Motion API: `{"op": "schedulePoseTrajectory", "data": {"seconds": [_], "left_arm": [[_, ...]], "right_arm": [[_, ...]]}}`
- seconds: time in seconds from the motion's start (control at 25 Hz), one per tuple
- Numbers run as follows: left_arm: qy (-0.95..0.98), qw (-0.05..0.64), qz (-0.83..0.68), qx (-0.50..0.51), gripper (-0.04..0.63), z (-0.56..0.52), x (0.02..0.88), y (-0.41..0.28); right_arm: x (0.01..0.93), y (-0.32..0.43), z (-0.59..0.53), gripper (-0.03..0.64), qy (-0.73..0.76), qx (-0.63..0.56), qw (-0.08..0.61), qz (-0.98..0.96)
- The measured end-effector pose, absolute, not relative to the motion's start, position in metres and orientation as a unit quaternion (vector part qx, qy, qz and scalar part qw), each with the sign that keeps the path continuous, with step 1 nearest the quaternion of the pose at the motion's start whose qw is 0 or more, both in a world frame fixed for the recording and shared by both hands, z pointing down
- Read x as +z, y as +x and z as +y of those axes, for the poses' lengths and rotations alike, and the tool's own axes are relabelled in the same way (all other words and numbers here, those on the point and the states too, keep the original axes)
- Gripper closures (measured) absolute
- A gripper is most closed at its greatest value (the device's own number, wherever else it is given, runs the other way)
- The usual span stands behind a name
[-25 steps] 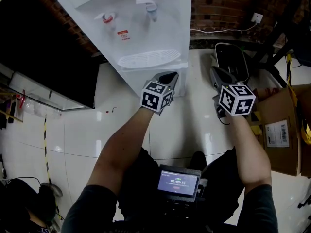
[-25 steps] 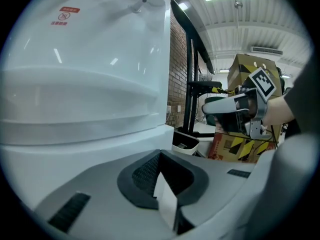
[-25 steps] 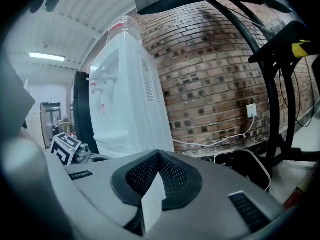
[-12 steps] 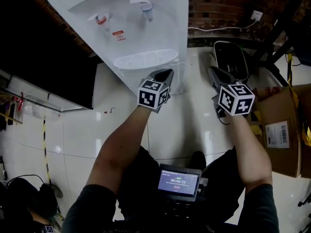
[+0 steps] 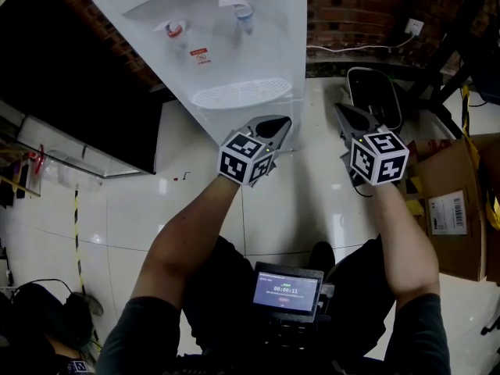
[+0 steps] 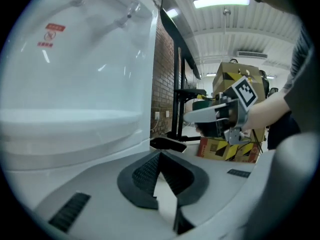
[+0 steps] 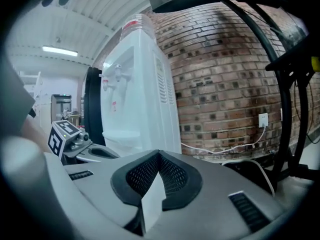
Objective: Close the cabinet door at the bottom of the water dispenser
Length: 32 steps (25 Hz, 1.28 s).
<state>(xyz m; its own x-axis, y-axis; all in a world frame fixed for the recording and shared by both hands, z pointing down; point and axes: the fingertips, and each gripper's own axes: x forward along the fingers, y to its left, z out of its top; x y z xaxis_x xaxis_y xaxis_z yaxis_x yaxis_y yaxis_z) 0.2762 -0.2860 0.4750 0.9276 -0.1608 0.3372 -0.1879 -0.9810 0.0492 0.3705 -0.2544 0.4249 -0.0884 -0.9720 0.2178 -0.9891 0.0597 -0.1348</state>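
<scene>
The white water dispenser [image 5: 226, 45] stands at the top of the head view, with a red and a blue tap and a drip tray [image 5: 242, 94]. From this angle I cannot see its bottom cabinet door. My left gripper [image 5: 272, 125] is shut and empty, its tip close to the dispenser's front below the drip tray. In the left gripper view [image 6: 161, 156] the dispenser's front [image 6: 75, 84] fills the left side. My right gripper [image 5: 350, 119] is shut and empty, to the right of the dispenser and apart from it. It faces the dispenser's side [image 7: 135, 94] and a brick wall.
A dark bin-like object [image 5: 373, 92] lies on the white floor behind the right gripper. A cardboard box [image 5: 449, 209] sits at the right and a black metal frame [image 5: 445, 61] stands at the far right. A large black panel [image 5: 70, 92] is left of the dispenser. A white cable runs to a wall socket [image 5: 412, 28].
My left gripper has shifted a little in front of the dispenser and its marker cube has tilted. The right gripper has hardly moved. Both stay shut.
</scene>
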Motion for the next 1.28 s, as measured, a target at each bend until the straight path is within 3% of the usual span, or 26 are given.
{"op": "schedulePoseTrajectory", "data": {"seconds": [0.24,0.8,1.28], "left_arm": [[0.986,-0.009,-0.089,0.139,0.565,-0.256,0.424,0.234],[0.97,-0.02,-0.221,0.094,0.565,-0.256,0.347,0.062],[0.959,0.048,-0.278,0.03,0.565,-0.26,0.318,-0.029]], "right_arm": [[0.39,0.323,-0.249,0.611,0.646,0.105,0.018,-0.756],[0.316,0.225,-0.206,0.612,0.595,0.047,0.005,-0.803],[0.3,0.206,-0.184,0.612,0.616,0.034,0.006,-0.787]]}}
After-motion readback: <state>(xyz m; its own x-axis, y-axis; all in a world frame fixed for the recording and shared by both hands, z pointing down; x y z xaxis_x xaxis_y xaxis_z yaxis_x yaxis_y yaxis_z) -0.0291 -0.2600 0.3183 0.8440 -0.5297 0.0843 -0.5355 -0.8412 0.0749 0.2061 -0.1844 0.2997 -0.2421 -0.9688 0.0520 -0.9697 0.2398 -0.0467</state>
